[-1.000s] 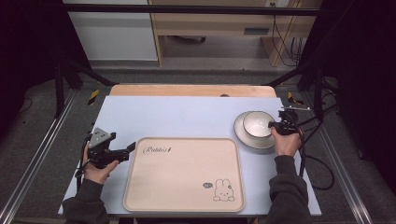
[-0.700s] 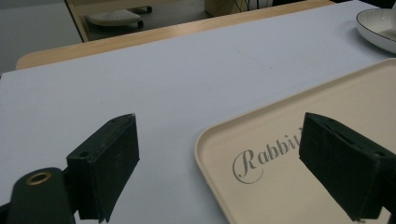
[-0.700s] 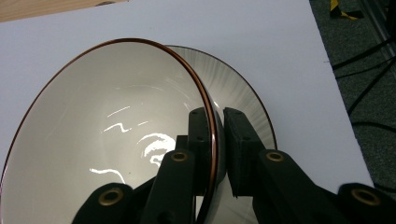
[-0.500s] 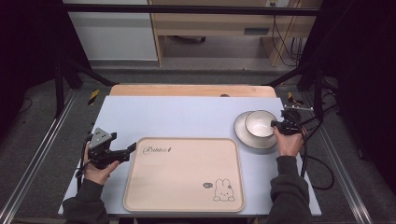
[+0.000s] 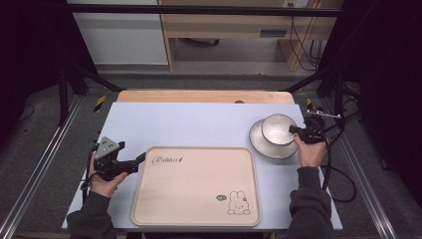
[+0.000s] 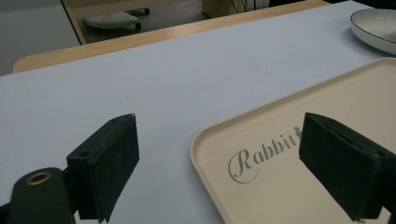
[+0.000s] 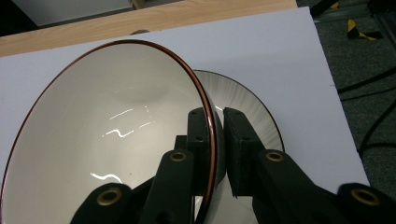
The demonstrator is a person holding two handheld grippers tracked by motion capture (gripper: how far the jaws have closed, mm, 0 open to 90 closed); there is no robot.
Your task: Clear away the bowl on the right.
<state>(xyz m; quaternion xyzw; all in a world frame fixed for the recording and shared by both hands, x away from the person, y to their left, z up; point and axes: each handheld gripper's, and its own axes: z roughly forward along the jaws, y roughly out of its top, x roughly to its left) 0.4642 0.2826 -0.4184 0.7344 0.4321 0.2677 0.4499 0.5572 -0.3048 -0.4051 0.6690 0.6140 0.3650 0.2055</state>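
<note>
Two jaws of the right gripper point(image 7: 215, 140) pinch the rim of the white bowl point(image 5: 277, 129), which sits on a plate point(image 5: 261, 144) near the table's point(image 5: 199, 124) right edge. The left gripper point(image 6: 224, 172) stands wide apart, holding nothing, at the tray's point(image 5: 196, 189) left corner.

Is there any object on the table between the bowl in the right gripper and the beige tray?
Nothing visible blocks that way. The right gripper is shut on the rim of the bowl, which sits over the plate. Between the plate and the tray lies bare table. The tray's surface is bare.
</note>
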